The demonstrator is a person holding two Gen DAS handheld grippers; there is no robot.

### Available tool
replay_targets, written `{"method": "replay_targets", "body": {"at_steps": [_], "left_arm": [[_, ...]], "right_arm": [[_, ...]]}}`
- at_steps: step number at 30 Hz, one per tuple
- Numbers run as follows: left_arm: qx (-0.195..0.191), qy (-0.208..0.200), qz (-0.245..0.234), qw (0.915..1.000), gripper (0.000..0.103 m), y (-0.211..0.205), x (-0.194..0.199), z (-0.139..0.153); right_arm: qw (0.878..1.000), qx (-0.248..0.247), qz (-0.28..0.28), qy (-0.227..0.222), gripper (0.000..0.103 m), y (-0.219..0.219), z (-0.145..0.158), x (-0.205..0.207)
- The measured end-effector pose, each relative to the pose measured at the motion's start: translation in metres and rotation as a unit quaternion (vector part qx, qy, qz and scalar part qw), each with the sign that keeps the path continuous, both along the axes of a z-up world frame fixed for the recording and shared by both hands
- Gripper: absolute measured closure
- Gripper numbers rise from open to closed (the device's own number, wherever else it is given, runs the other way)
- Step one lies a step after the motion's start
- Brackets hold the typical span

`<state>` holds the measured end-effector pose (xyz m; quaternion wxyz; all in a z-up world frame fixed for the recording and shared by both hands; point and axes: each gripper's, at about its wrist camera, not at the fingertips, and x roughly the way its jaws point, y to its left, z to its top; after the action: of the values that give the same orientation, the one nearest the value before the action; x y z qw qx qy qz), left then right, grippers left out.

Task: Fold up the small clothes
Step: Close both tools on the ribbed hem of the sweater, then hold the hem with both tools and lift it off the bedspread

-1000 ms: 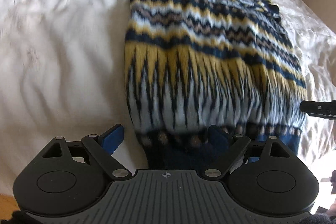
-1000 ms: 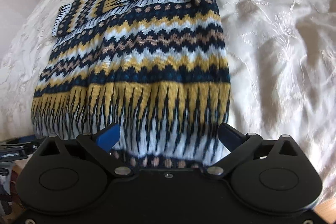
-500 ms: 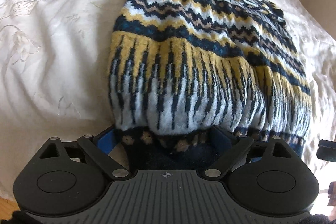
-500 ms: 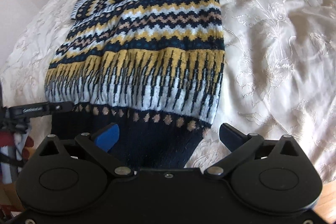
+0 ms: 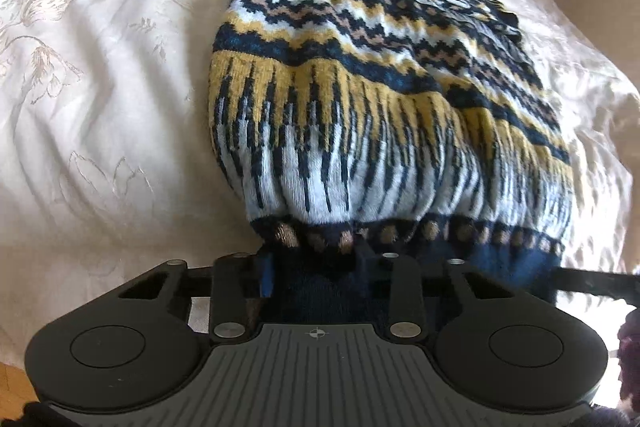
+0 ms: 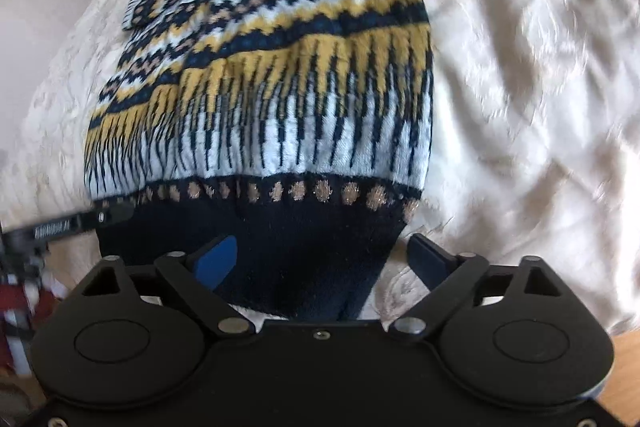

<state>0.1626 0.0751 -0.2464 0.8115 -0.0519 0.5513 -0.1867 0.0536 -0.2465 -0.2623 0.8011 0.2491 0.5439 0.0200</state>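
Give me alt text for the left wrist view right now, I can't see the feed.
The left gripper is closing its jaws on the bunched navy hem of a patterned knit sweater, with the hem between its fingers. The sweater, banded in yellow, navy, pale blue and tan, lies stretched away from the camera on a white embroidered bedspread.

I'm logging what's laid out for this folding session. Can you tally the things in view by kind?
Patterned knit sweater: 1
White embroidered bedspread: 1
Handheld tools: 2, left tool closing on the sweater's navy hem, right tool closing, hem between its jaws
Total: 4
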Motion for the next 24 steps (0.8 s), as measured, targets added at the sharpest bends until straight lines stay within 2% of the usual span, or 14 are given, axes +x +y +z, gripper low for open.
{"method": "replay_targets", "body": {"at_steps": [2,3,5,6,8,11,15,17,21,24], "left_arm": [[-0.002,0.003,0.003,1.0,0.07,-0.001,-0.001,0.0],[-0.004,0.003,0.005,1.0,0.07,-0.001,-0.001,0.0],[-0.01,0.003,0.005,0.9999,0.08,-0.001,0.0,0.0],[-0.015,0.001,0.001,0.9999,0.084,-0.002,0.0,0.001],[-0.007,-0.01,-0.013,0.9999,0.091,-0.006,-0.001,0.006],[-0.002,-0.03,-0.029,0.9991,0.092,-0.008,-0.008,0.022],[-0.02,-0.043,-0.011,0.9988,0.092,0.005,-0.021,0.036],[-0.009,-0.035,-0.008,0.9993,0.092,0.007,-0.024,0.03],[0.043,-0.016,-0.022,0.9987,0.087,0.0,-0.02,0.008],[0.015,-0.017,0.001,0.9997,0.084,0.008,-0.018,0.013]], "right_arm": [[1.0,0.002,-0.009,0.011,0.021,0.0,-0.007,0.003],[1.0,0.0,-0.011,0.011,0.029,0.001,-0.009,0.005],[1.0,0.001,-0.012,0.015,0.06,0.001,-0.009,0.009],[1.0,0.004,-0.012,0.02,0.084,0.001,-0.009,0.011],[1.0,0.013,-0.01,0.014,0.086,0.002,-0.005,0.013],[1.0,-0.012,0.024,-0.016,0.087,0.009,0.018,0.009],[0.999,-0.024,0.018,-0.031,0.087,0.001,0.038,-0.011],[0.999,-0.03,0.008,-0.016,0.087,-0.005,0.031,-0.016],[0.999,-0.035,0.003,0.021,0.087,-0.008,-0.001,-0.01],[0.999,-0.037,0.005,0.021,0.085,-0.003,-0.003,-0.003]]}}
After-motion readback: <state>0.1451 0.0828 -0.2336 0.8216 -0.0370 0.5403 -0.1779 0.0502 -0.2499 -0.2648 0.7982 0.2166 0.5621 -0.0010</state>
